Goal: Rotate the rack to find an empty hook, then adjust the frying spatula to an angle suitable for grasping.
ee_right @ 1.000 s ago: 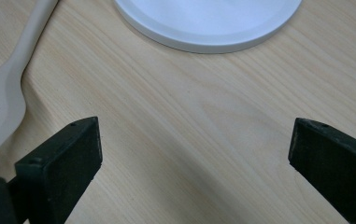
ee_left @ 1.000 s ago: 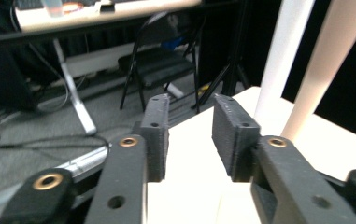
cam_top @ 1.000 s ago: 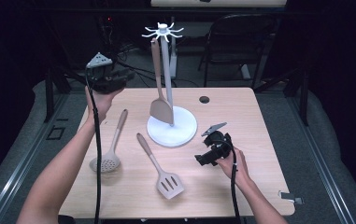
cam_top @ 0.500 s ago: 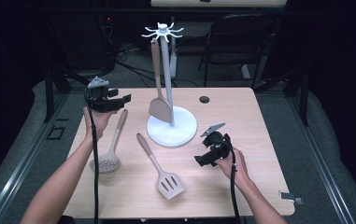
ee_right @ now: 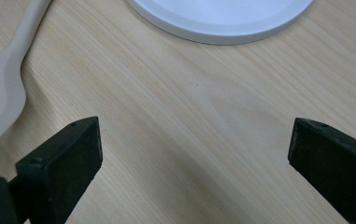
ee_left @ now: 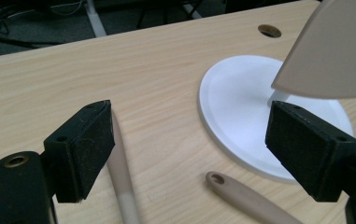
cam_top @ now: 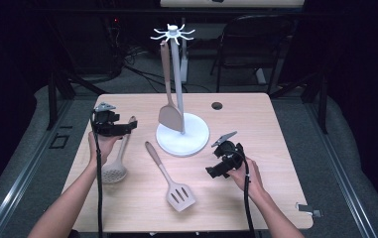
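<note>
The left gripper (cam_top: 127,128) has come down from well above the worktop (cam_top: 276,148) to just over the handle of the skimmer (cam_top: 114,163), which lies flat to the left of the white stand (cam_top: 182,134). Its fingers (ee_left: 84,149) have just been opening and now stand spread, with the skimmer handle (ee_left: 122,186) running just beside the left pad but not pinched; nothing is pressed between them.

A solid turner (cam_top: 169,106) already hangs from the stand's top hooks, its blade low over the base. The slotted turner (cam_top: 169,178) lies in front of the stand, between the two hands.

The right gripper (cam_top: 221,166) has stayed put to the right of the stand's base, fingers spread over bare wood.

The drop and the opening together suggest that the skimmer is next: the fingers must straddle the handle and close before it can be lifted toward a free hook.
</note>
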The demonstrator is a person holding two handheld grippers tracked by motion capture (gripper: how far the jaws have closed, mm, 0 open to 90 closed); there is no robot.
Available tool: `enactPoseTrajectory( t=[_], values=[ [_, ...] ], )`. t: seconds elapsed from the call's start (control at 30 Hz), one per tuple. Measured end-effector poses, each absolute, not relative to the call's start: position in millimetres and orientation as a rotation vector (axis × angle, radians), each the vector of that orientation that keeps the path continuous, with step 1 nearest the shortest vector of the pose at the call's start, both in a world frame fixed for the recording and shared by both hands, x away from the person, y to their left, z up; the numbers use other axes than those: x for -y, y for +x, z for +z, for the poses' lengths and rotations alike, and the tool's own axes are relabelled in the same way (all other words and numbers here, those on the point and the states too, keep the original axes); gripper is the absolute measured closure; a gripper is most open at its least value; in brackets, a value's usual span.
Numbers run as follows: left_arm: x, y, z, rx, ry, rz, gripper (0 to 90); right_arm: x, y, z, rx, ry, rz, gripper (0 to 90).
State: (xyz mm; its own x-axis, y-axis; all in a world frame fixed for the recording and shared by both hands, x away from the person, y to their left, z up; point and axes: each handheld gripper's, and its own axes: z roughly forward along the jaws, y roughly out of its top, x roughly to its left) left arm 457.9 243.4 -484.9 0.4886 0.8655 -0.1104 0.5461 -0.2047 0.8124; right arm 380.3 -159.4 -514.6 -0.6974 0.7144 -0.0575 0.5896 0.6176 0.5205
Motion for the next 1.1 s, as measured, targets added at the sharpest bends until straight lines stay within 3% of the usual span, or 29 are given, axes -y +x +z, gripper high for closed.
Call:
enactPoseTrajectory(
  t=[0.67, 1.0, 1.1],
  values=[
    [-249.2, 440.8, -493.2, -1.221, 1.906, 0.519, 1.3, 152.2, 377.5, -517.2, -2.606, 1.035, 0.725, 5.5],
    [-238.3, 438.1, -499.2, -1.199, 1.919, 0.451, 0.1, 138.5, 370.1, -517.2, -2.607, 1.027, 0.682, 19.0],
    [-233.6, 436.5, -501.5, -1.192, 1.943, 0.43, 0.0, 133.4, 367.2, -516.9, -2.614, 1.021, 0.69, 36.2]
  ],
)
